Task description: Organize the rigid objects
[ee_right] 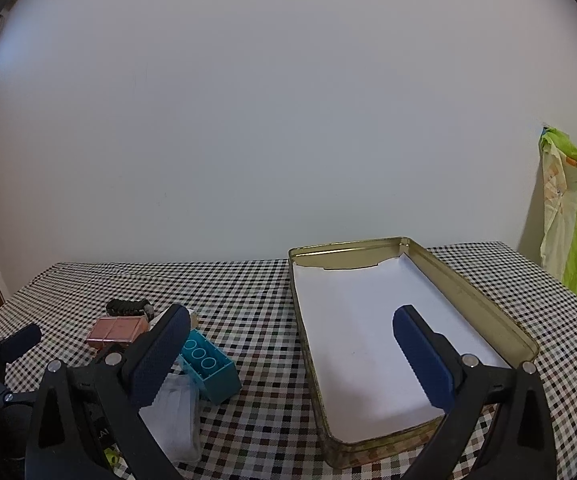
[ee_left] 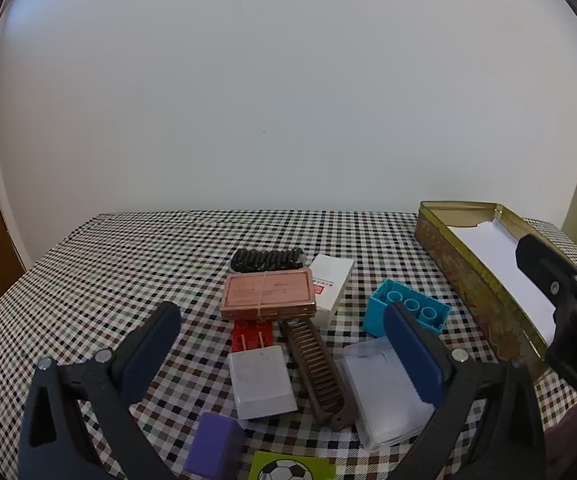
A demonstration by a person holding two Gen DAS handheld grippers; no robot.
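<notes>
While both tongs stand fully released with nothing between their pads, the left tongs (ee_left: 284, 360) hang right over the scattered pieces and the right tongs (ee_right: 292, 360) hover at the near end of the gold tin (ee_right: 468, 292), so the left hand looks the nearer one for a first pick and the right for steadying or loading the tin. Directly ahead of the left tongs lies the brown comb (ee_left: 316, 368), its long axis running away from the camera and leaning slightly leftward at the far end, roughly along the line of the fingers, so the jaws would span its narrow width. Beside it sit a white block (ee_left: 262, 380) and a clear case (ee_left: 384, 392); farther out lie the copper box (ee_left: 268, 294), long axis crosswise, and the teal brick (ee_left: 406, 306). The tin, paper-lined and seemingly empty, lies to the right on the checked counter (ee_left: 128, 264), lengthwise away from the tongs.
</notes>
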